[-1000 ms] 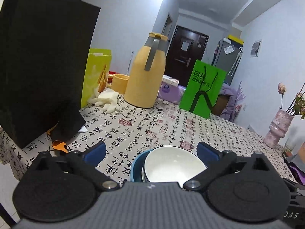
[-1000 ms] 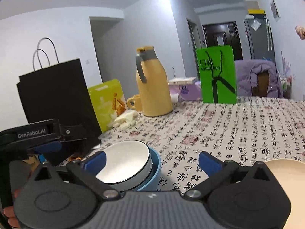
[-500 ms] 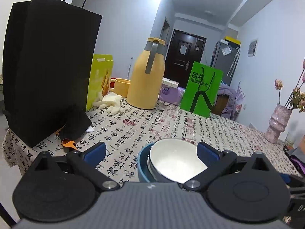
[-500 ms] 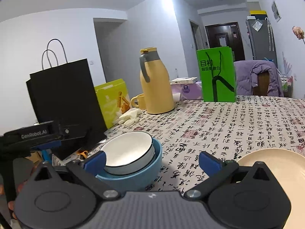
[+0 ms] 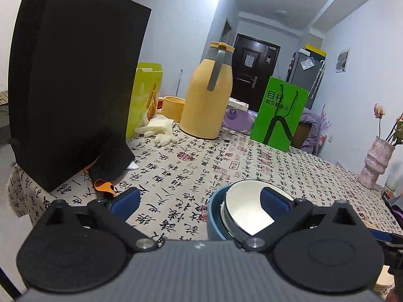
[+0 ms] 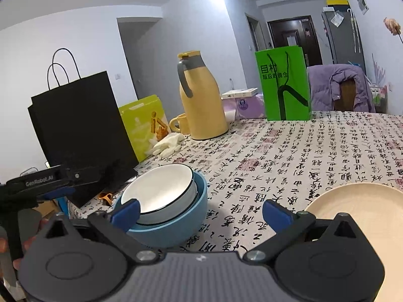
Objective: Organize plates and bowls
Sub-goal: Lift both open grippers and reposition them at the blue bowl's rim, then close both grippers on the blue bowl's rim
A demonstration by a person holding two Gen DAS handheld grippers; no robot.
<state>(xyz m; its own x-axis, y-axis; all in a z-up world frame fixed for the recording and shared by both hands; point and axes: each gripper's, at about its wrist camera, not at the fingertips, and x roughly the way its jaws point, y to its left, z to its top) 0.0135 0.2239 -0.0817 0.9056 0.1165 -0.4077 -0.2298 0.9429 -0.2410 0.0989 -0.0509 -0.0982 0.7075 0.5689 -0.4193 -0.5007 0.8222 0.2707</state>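
Beside the black paper bag (image 6: 78,128), a white bowl (image 6: 161,188) sits nested in a blue bowl (image 6: 176,224) on the worktop (image 6: 314,148). Both grippers, left (image 5: 199,201) and right (image 6: 200,211), hover with jaws released; the cream plate (image 6: 357,209) likely needs stacking next.

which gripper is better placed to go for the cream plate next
Right, probably. The cream plate lies just ahead of the open right gripper, off its right finger. The left gripper, also open, faces the stacked bowls, and only a sliver of the plate shows at its view's lower right edge.
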